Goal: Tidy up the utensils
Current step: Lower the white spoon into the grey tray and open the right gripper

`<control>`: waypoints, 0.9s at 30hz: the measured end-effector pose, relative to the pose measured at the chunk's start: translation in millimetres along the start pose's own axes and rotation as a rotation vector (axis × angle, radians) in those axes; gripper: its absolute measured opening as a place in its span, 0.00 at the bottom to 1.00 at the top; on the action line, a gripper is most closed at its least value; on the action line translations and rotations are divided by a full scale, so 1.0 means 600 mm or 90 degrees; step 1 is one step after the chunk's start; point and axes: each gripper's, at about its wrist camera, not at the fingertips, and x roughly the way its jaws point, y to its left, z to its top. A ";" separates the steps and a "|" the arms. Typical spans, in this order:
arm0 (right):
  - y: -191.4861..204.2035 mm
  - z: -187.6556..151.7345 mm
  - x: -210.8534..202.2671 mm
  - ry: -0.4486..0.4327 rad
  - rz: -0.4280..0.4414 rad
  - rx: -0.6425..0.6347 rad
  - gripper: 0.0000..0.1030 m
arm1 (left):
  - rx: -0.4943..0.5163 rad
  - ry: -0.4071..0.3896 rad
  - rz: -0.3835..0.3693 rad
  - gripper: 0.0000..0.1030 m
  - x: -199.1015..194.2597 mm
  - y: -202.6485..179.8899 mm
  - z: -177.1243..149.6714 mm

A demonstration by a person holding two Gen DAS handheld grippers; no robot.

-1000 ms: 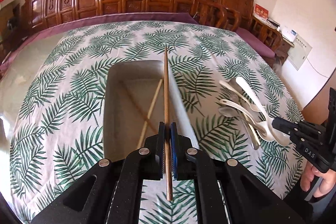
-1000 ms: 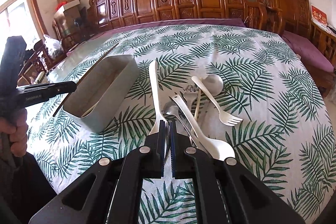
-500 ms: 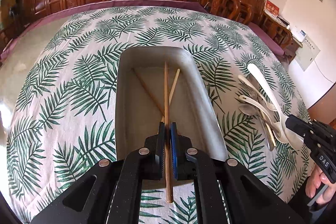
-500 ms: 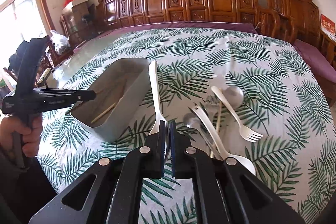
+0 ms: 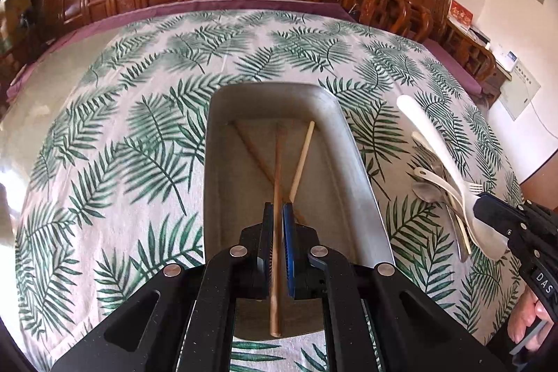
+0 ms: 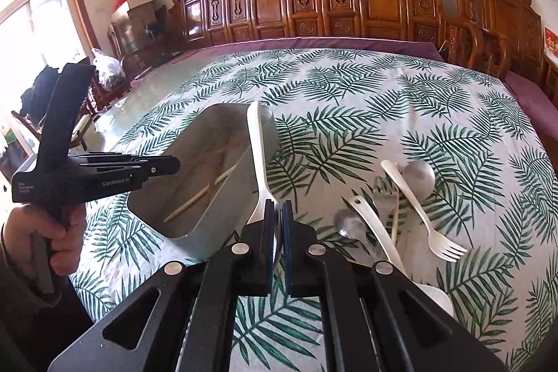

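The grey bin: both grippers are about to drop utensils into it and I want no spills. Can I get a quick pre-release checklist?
1. Left gripper shut on the brown chopstick: ok.
2. Chopstick's far end over the grey bin, inside its walls: ok.
3. Right gripper shut on the white spatula: ok.
4. Spatula over the bin: not ok, its handle crosses the rim.
5. Two chopsticks already lying inside leave room: ok.
6. Chopstick tip touching the bin floor: cannot tell.

"GenRobot.AI" on left claw (image 6: pixel 167 165)
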 end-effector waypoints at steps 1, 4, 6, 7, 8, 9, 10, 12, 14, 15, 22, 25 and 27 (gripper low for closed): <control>0.002 0.003 0.002 0.000 0.002 0.002 0.05 | 0.000 -0.003 -0.001 0.06 -0.003 0.001 0.001; 0.011 0.011 0.009 0.000 0.008 0.004 0.05 | -0.005 -0.017 -0.003 0.15 -0.018 0.009 0.002; 0.021 0.018 0.017 0.001 0.017 0.009 0.05 | -0.006 -0.026 0.001 0.19 -0.027 0.014 0.004; 0.025 0.021 0.019 0.001 0.020 0.010 0.05 | -0.006 -0.030 0.003 0.20 -0.032 0.017 0.005; 0.033 0.025 0.024 0.001 0.024 0.009 0.05 | -0.005 -0.037 0.005 0.21 -0.039 0.020 0.005; 0.040 0.028 0.029 0.002 0.027 0.008 0.05 | -0.006 -0.041 0.007 0.24 -0.043 0.024 0.006; 0.049 0.032 0.034 0.003 0.031 0.006 0.05 | -0.007 -0.045 0.010 0.25 -0.048 0.027 0.007; 0.064 0.037 0.046 0.008 0.036 0.004 0.05 | -0.009 -0.055 0.015 0.33 -0.058 0.035 0.008; 0.076 0.040 0.060 0.014 0.039 0.002 0.05 | -0.012 -0.062 0.020 0.37 -0.065 0.043 0.009; 0.085 0.041 0.067 0.017 0.038 -0.001 0.05 | -0.015 -0.066 0.023 0.41 -0.069 0.049 0.010; 0.126 0.049 0.126 0.048 0.027 -0.018 0.05 | -0.040 -0.085 0.043 0.68 -0.088 0.081 0.009; 0.131 0.050 0.146 0.063 0.028 -0.009 0.05 | -0.051 -0.089 0.050 0.73 -0.093 0.093 0.009; 0.131 0.049 0.155 0.071 0.031 0.000 0.06 | -0.056 -0.091 0.052 0.76 -0.095 0.099 0.009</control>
